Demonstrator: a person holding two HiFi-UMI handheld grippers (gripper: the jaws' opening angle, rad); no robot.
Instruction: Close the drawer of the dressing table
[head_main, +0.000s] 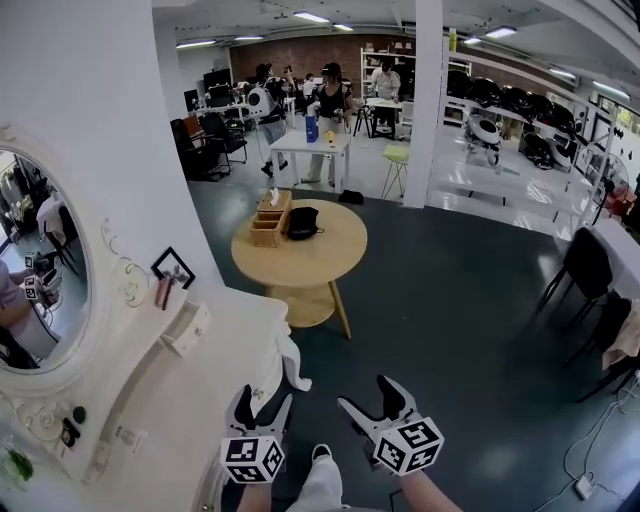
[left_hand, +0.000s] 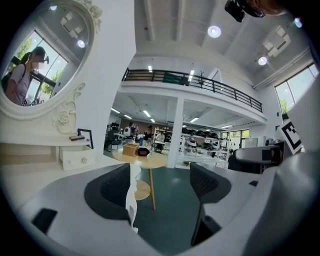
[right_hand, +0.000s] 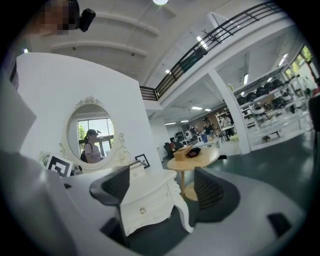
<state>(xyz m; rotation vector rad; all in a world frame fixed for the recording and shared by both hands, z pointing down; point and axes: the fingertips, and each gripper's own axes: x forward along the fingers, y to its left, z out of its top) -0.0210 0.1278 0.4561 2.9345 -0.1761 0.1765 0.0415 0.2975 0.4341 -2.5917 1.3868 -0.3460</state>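
Two forearms reach forward, holding the tongs side by side and nearly level. The left tongs and right tongs both gape wide, with nothing between their jaws. Just to their left stands the white dressing table. Its knobbed drawer looks flush with the carved front. An oval mirror rises behind it. Beyond, a round wooden worktop stands on dark green floor.

in the right gripper view, the left jaw of the right hand-held gripper covers the left end of the drawer. in the head view the counter hides that drawer front from me under its own top, and the left and bottom edges crop it.
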